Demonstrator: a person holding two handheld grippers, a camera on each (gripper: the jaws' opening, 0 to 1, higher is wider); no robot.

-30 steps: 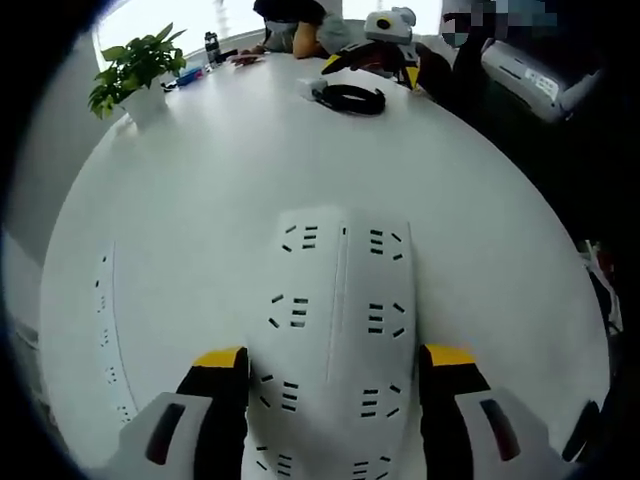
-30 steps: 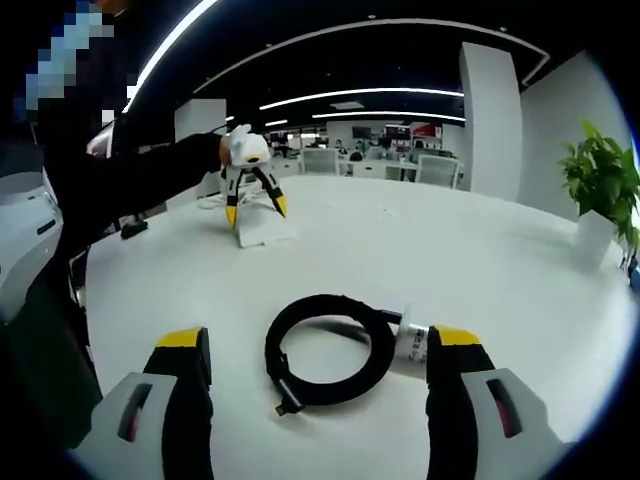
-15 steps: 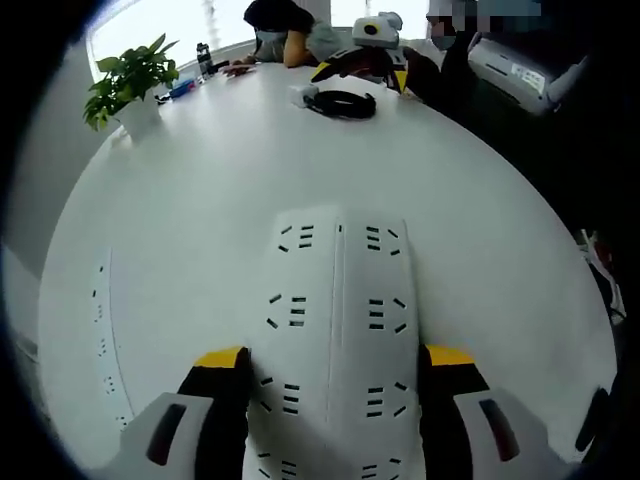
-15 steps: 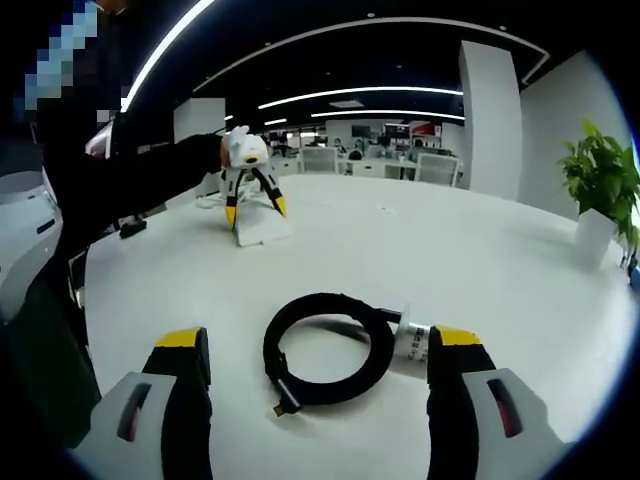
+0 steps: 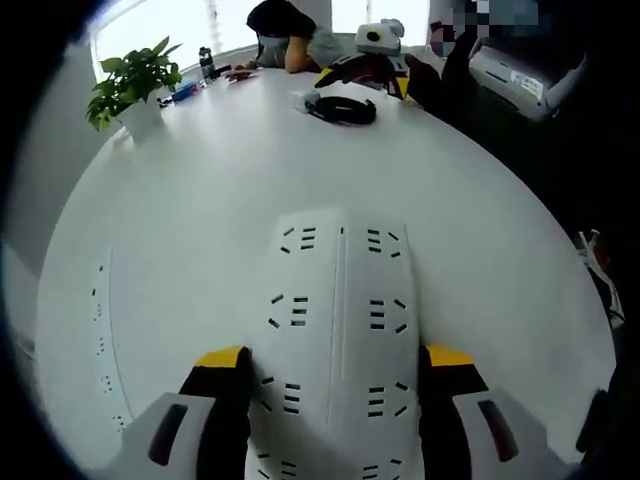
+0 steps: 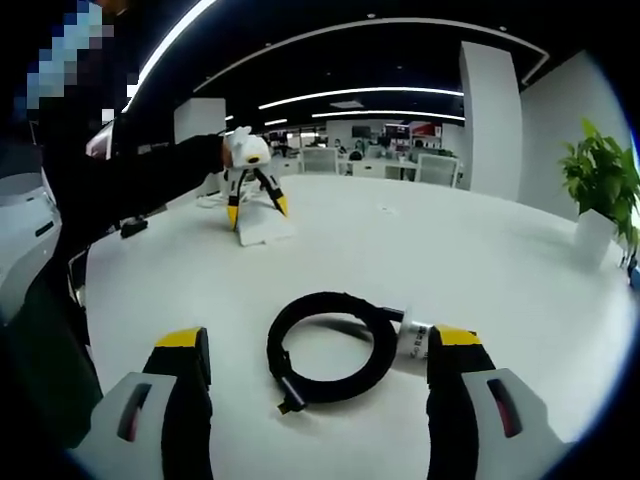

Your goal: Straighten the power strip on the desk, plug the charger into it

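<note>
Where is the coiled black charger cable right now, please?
In the right gripper view, the coiled charger cable lies on the white table between the right gripper jaws.

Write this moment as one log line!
left gripper: straddles power strip | right gripper: open over coiled charger cable | plug: not in

Potted plant (image 5: pixel 132 82) in a white pot near the far left edge of the white table (image 5: pixel 200 190); also at the right edge (image 6: pixel 605 195) in the right gripper view. Bottle (image 5: pixel 209 62) and small items beyond the plant. Seated person (image 5: pixel 285 30) leaning on the far end. White pillar (image 6: pixel 493 120), ceiling light strips (image 6: pixel 360 92), and desks with chairs (image 6: pixel 325 160) behind.
</note>
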